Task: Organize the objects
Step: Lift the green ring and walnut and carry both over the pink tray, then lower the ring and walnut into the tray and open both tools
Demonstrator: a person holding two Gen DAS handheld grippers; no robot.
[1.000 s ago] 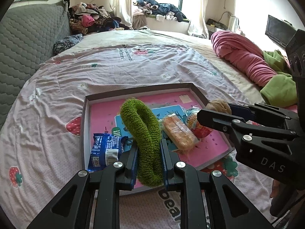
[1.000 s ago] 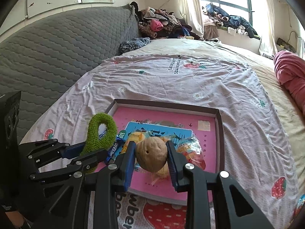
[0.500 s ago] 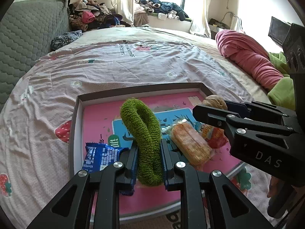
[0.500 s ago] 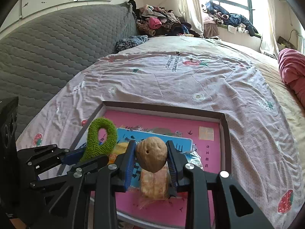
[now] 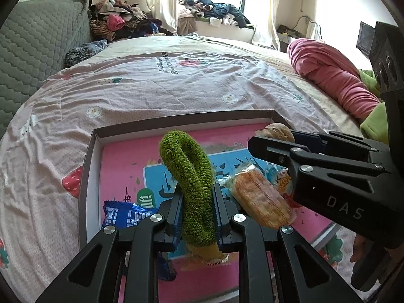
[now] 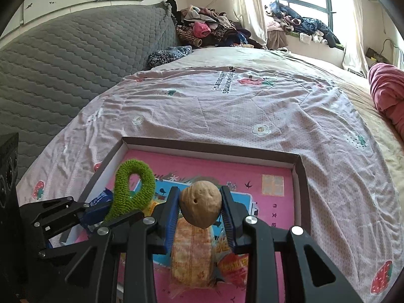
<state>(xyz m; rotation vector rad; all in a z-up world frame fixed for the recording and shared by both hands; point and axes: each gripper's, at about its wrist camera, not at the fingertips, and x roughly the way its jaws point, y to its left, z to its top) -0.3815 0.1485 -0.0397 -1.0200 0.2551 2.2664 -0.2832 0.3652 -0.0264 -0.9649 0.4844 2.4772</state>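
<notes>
My left gripper (image 5: pixel 197 208) is shut on a green fuzzy hair scrunchie (image 5: pixel 192 174) and holds it above the pink box lid (image 5: pixel 118 166) on the bed. My right gripper (image 6: pixel 200 208) is shut on a brown walnut (image 6: pixel 200 205) above the same lid (image 6: pixel 277 197). The right gripper with the walnut (image 5: pixel 276 131) shows at the right of the left wrist view. The scrunchie (image 6: pixel 133 189) in the left gripper shows at the left of the right wrist view. In the lid lie a wrapped bread snack (image 5: pixel 260 199), a blue snack packet (image 5: pixel 123 214) and an orange-red packet (image 6: pixel 232 260).
The lid sits on a pink strawberry-print sheet (image 6: pixel 227 106). A grey quilted headboard (image 6: pixel 63 58) stands at the left. A rolled pink blanket (image 5: pixel 330 78) and a green cloth (image 5: pixel 373 123) lie at the right. Piled clothes (image 5: pixel 121 25) lie at the far end.
Both grippers have moved forward over the lid, still holding the scrunchie and the walnut. The lid and snacks now sit closer beneath them.
</notes>
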